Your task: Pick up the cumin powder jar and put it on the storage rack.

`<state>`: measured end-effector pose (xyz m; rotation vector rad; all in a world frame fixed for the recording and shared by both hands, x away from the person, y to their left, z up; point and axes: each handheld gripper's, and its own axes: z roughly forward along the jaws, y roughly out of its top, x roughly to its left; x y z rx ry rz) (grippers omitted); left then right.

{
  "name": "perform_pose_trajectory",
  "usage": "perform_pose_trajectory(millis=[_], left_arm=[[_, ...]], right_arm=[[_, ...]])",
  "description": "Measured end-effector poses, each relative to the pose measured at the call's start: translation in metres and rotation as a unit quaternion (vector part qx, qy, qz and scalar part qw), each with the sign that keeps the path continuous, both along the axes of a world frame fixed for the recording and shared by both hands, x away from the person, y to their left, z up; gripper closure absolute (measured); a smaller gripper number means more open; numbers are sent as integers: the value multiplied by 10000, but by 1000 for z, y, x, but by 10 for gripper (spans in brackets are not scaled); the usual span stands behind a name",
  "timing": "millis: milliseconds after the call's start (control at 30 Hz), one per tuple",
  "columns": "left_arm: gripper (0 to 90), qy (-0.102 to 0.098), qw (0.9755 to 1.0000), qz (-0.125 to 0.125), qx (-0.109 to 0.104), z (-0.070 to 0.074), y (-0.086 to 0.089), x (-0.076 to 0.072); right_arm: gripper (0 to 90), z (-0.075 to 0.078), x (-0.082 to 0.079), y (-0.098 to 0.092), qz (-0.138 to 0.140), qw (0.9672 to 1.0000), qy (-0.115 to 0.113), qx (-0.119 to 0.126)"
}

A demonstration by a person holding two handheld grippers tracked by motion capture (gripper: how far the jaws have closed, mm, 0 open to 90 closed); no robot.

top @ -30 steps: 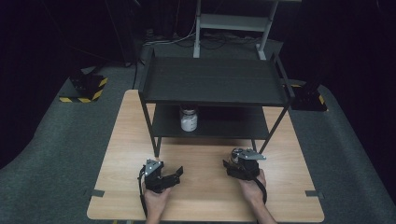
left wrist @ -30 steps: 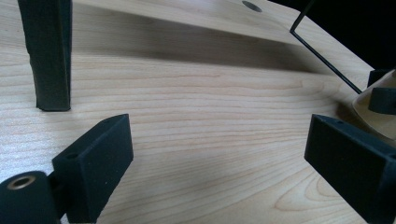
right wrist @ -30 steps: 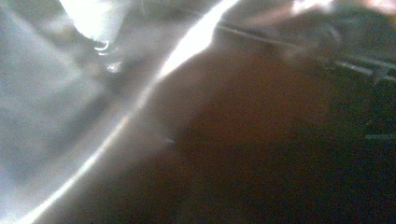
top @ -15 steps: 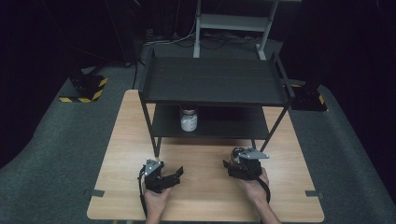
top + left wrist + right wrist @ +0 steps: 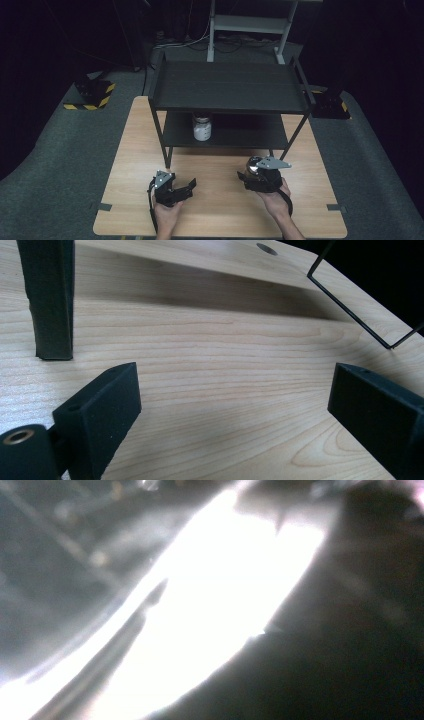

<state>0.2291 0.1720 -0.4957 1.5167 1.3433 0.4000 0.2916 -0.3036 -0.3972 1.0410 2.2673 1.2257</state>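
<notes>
On the wooden table (image 5: 220,215), my left gripper (image 5: 189,187) rests near the front left, held by a hand. In the left gripper view the left gripper (image 5: 235,390) is open, with only bare wood between its black jaws. My right gripper (image 5: 251,170) hovers just above the table at the front right. It is shut on a rounded shiny object (image 5: 255,163). The right gripper view is a close blur with a bright glassy surface (image 5: 210,595) across it. A white-filled jar (image 5: 202,129) stands on the lower shelf of the black rack (image 5: 230,87).
The two-tier rack stands mid-table, and its front left leg (image 5: 50,300) is just ahead of the left gripper. A thin black rod (image 5: 350,310) crosses the wood farther off. Grey carpet surrounds the table, with yellow-black striped blocks (image 5: 90,97) at the far left.
The right gripper has risen slightly with the shiny object still in its jaws. The left gripper has stayed where it was.
</notes>
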Motion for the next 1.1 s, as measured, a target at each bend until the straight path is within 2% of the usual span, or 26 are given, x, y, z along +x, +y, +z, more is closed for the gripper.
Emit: perform_pose_trajectory(millis=[200, 500, 900, 1100], left_arm=[[67, -22, 10000, 10, -27, -1, 1, -1], [66, -48, 10000, 13, -59, -2, 1, -1], [63, -76, 9999, 32, -69, -3, 1, -2], [62, -81, 9999, 29, -67, -3, 1, -3]], right_arm=[[309, 9, 0, -2, 140, 9998, 5, 107], [309, 27, 1, -1, 398, 9992, -30, 86], [310, 52, 2, -7, 594, 9980, -76, 207], [310, 63, 3, -7, 679, 9974, -178, 170]])
